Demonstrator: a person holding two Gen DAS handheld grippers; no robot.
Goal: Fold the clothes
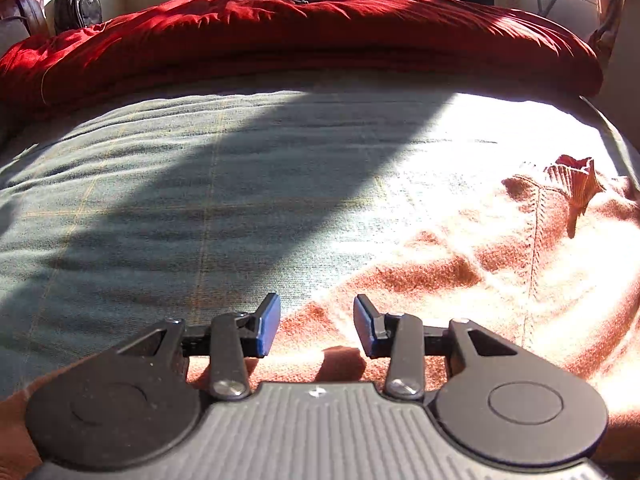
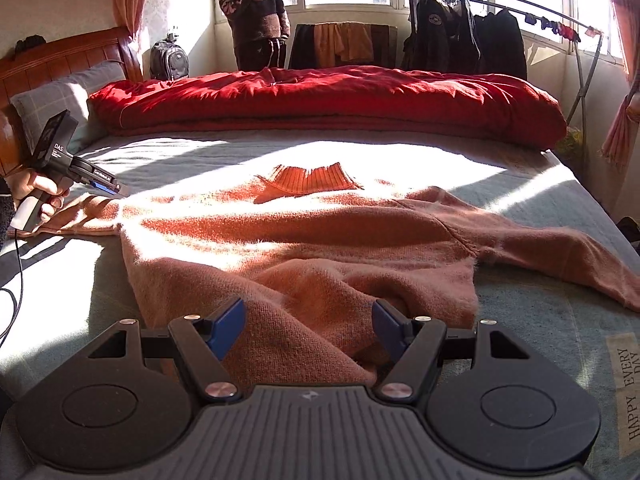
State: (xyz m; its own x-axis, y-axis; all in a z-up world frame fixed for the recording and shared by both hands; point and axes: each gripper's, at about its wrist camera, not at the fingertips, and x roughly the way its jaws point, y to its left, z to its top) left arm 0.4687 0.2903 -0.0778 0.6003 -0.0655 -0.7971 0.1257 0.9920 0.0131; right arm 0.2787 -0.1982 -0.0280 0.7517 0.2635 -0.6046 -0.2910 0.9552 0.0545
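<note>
An orange-pink knit sweater (image 2: 304, 232) lies spread flat on the grey bed sheet (image 2: 540, 320), its ribbed collar (image 2: 310, 178) toward the far side and one sleeve (image 2: 560, 256) trailing right. My right gripper (image 2: 308, 332) stands open over the near hem, with a raised fold of the knit between its blue pads but not pinched. My left gripper (image 1: 316, 328) is open above the sweater's (image 1: 500, 272) left sleeve, nothing between its fingers. In the right wrist view the left gripper (image 2: 114, 189) shows at the far left, held by a hand, its tips at the sleeve (image 2: 80, 216).
A folded red quilt (image 2: 320, 100) runs across the far side of the bed. A grey pillow (image 2: 56, 100) and wooden headboard (image 2: 60, 60) are at the left. A person (image 2: 256, 16) stands by the window, beside a backpack (image 2: 170, 58) and a clothes rack (image 2: 464, 36). A cable (image 2: 16, 280) hangs at the left.
</note>
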